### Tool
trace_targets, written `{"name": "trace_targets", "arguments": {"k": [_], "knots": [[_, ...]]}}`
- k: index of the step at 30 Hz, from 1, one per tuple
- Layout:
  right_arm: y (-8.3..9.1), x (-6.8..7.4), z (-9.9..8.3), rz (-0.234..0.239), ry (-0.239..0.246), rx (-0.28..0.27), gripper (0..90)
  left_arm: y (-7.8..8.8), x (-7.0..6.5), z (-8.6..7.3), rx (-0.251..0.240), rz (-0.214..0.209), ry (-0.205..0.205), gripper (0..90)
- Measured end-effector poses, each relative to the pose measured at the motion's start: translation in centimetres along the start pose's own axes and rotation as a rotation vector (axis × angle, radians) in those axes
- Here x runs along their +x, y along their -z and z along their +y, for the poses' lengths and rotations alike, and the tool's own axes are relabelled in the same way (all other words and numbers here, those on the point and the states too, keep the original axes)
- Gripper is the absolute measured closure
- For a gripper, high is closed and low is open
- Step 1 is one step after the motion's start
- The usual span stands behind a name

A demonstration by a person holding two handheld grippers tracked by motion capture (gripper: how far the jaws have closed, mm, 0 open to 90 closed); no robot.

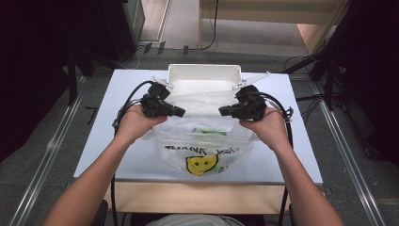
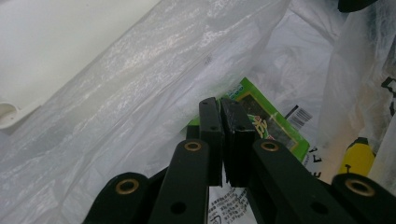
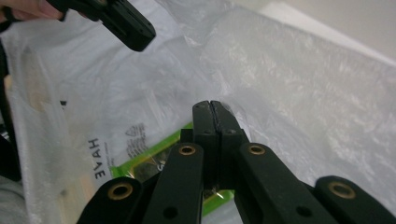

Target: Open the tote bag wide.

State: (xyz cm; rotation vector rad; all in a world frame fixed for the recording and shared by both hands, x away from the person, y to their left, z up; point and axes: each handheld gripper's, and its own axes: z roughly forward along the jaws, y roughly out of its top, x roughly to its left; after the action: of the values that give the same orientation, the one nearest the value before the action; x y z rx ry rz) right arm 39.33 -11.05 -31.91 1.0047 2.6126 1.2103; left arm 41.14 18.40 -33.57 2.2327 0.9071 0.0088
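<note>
White tabletop (image 1: 117,141) bears a plastic bag (image 1: 207,141) — both hands level, facing inward. Left gripper (image 1: 178,112) and right gripper (image 1: 225,111) pinch its film, jaws closed; a white bin (image 1: 204,75) stands behind.

Set at the far edge of a white desk (image 1: 108,141) with a pale wooden front: an open white bin (image 1: 204,75); beyond, grey floor (image 1: 42,141), trailing cables (image 1: 136,54), wooden furniture (image 1: 277,12).
</note>
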Motion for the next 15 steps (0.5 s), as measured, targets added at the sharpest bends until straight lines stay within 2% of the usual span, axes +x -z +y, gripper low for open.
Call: {"name": "trace_targets", "arguments": {"k": [1, 4, 8, 13, 15], "knots": [[-0.2, 0.0, -0.1, -0.010, -0.001, 0.007, 90.0, -0.2, 0.1, -0.2, -0.001, -0.004, 0.006, 88.8], [-0.6, -0.2, -0.6, 0.002, -0.009, 0.002, 90.0, -0.6, 0.3, -0.8, 0.009, 0.007, 0.011, 88.7], [-1.4, -0.6, -1.2, -0.015, -0.023, 0.020, 90.0, -1.2, 0.7, -1.5, 0.011, 0.008, 0.025, 88.4], [-2.2, -1.2, -2.2, -0.007, -0.047, 0.037, 90.0, -1.9, 1.0, -2.2, 0.010, 0.001, 0.043, 88.4], [-2.4, -1.3, -2.5, -0.001, -0.048, 0.024, 90.0, -2.2, 1.2, -2.5, 0.014, 0.004, 0.047, 88.4]]}}
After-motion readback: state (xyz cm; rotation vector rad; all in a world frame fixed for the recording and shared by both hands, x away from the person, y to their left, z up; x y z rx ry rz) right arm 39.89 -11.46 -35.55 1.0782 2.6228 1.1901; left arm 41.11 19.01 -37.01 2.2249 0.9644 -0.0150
